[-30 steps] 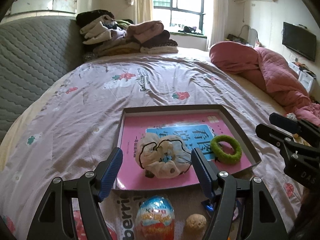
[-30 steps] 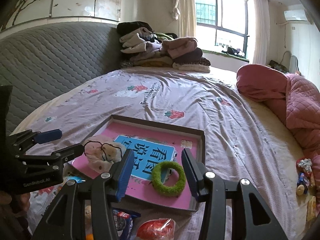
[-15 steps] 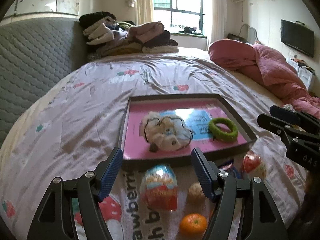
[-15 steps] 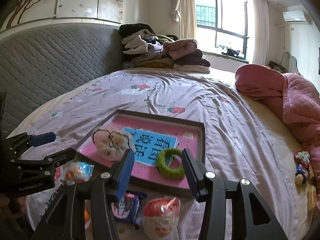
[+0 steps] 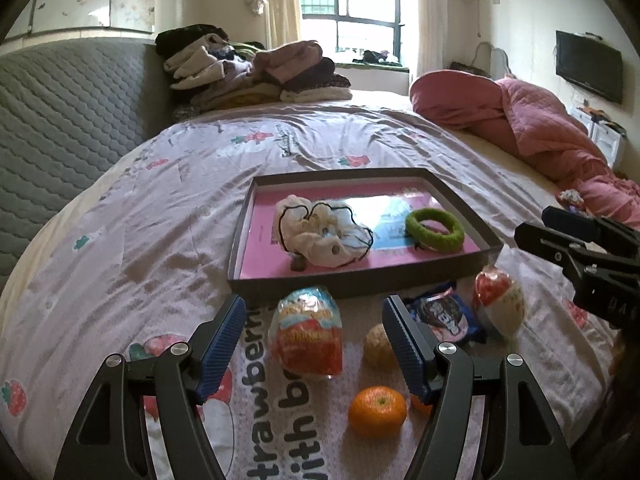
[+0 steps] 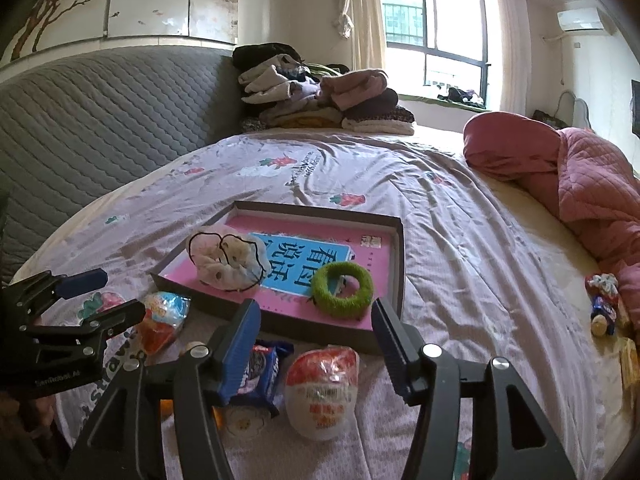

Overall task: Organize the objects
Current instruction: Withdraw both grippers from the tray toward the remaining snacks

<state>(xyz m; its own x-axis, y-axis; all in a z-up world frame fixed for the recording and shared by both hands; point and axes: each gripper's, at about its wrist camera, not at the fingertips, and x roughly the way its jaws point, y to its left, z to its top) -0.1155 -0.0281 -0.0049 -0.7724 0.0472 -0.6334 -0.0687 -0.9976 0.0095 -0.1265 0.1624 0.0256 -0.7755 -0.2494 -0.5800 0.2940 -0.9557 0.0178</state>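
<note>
Count from my left wrist view, left to right: one tray (image 5: 240, 248) at centre frame holding one cream scrunchie (image 5: 320, 232) and one green ring (image 5: 434, 229). Below it on the bedsheet (image 5: 140, 220): one egg-shaped packet (image 5: 306, 332), one orange (image 5: 377, 411), one blue packet (image 5: 444, 318), one red-white packet (image 5: 500, 306). Left gripper (image 5: 314, 342) jaws apart, empty. Right gripper (image 6: 316, 350) jaws opening, gripping nothing.

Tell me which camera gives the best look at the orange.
The left wrist view. There the orange lies whole and unblocked on the bedsheet, near the bottom of the picture. In the right wrist view only slivers of orange peek out behind the right gripper's left finger, so its shape cannot be made out.
</note>
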